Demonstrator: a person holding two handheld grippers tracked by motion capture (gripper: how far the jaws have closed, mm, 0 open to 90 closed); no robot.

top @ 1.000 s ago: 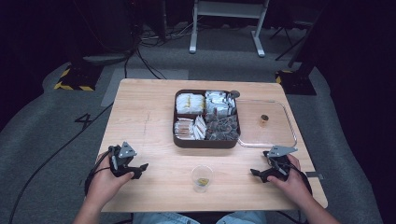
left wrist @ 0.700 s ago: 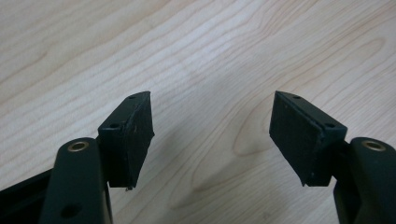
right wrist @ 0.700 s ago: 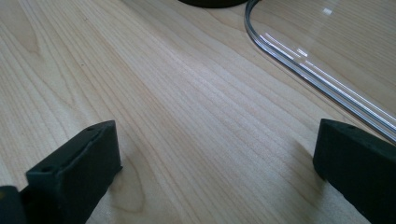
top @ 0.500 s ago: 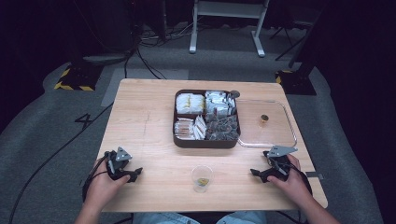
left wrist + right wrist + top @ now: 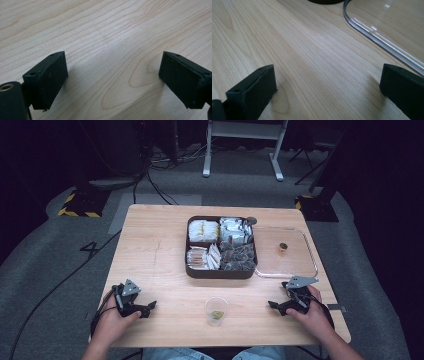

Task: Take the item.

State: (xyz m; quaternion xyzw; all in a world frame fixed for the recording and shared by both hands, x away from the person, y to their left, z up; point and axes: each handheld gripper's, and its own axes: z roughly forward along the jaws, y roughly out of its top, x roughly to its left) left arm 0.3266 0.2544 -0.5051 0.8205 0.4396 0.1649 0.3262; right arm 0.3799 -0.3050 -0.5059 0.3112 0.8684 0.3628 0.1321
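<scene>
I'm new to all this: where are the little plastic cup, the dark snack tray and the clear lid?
Plastic cup (image 5: 216,310): high view, on its clear side wall.
Snack tray (image 5: 220,273): high view, on its dark front wall.
Clear lid (image 5: 305,245): high view, on its flat pane.

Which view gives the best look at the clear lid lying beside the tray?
The high view: the whole clear lid shows flat on the table, right of the dark tray, with a small knob at its middle. The right gripper view catches a curved stretch of its rim. The left gripper view faces bare wood.

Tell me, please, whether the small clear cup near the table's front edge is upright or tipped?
Upright. In the high view the clear cup stands on its base, rim up, with something yellowish at the bottom.
</scene>
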